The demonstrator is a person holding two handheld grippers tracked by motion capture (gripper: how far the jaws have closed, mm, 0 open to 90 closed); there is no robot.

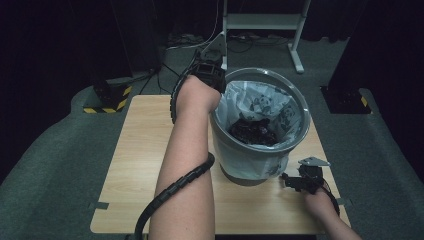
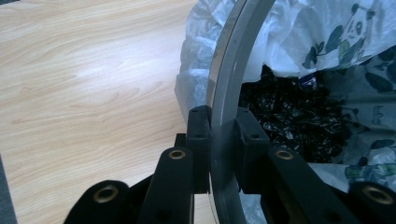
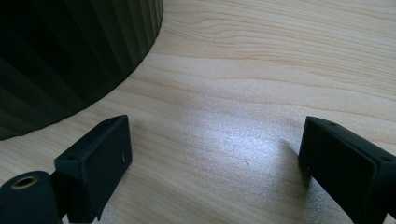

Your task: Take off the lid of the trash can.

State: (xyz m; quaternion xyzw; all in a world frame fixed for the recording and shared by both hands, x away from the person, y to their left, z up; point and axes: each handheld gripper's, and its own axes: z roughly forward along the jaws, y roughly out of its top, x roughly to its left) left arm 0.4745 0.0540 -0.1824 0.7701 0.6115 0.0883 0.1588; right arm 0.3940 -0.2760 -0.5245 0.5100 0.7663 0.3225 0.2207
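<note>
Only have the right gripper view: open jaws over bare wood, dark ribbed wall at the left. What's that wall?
Observer: The base of a grey bin lined with a panda-print bag.
Operator: Where's the left gripper?
Observer: The left gripper is at the bin's far-left rim, one jaw outside, one inside, pads against it.
Operator: Bin empty?
Observer: No, dark crumpled material lies inside the bag.

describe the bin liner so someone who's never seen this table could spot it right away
On the light wooden table stands a grey round bin, its rim clamped by the left gripper. The bin liner is the thin white plastic bag folded over that rim, printed with pandas and leaves, dark scraps lying inside.
</note>
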